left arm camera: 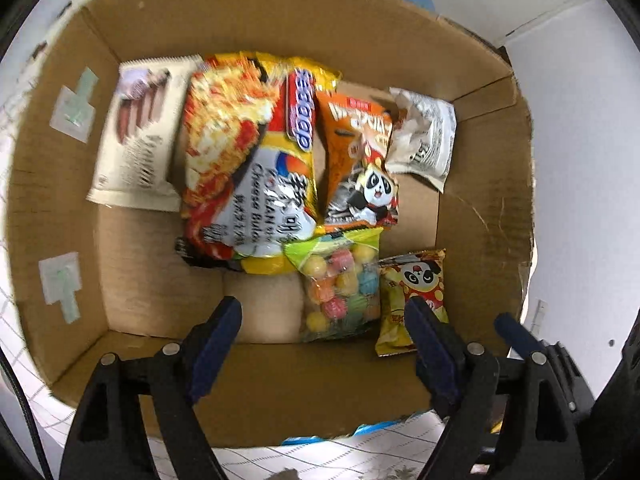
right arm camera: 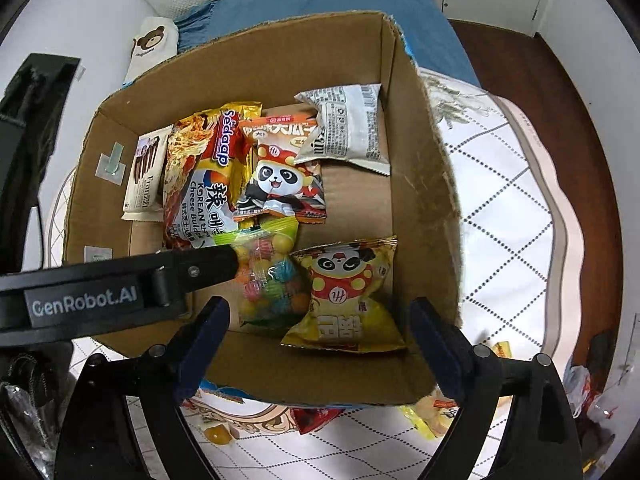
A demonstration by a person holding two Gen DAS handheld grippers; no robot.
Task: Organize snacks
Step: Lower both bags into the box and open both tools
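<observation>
Both the left gripper and right gripper hang wide open and empty over the brown cardboard box, where the snacks lie. Only the right wrist view shows loose packets outside on the quilted white cloth. The long yellow Sedaap noodle packet lies lengthwise toward the far wall.

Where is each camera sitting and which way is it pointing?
Left wrist: on the left gripper, facing steeply down into the brown cardboard box; its open blue-padded fingers show.
Right wrist: on the right gripper, looking down into the box from its near edge; its open fingers show.
Shared: clear bag of coloured candy balls, yellow panda snack packet.
</observation>
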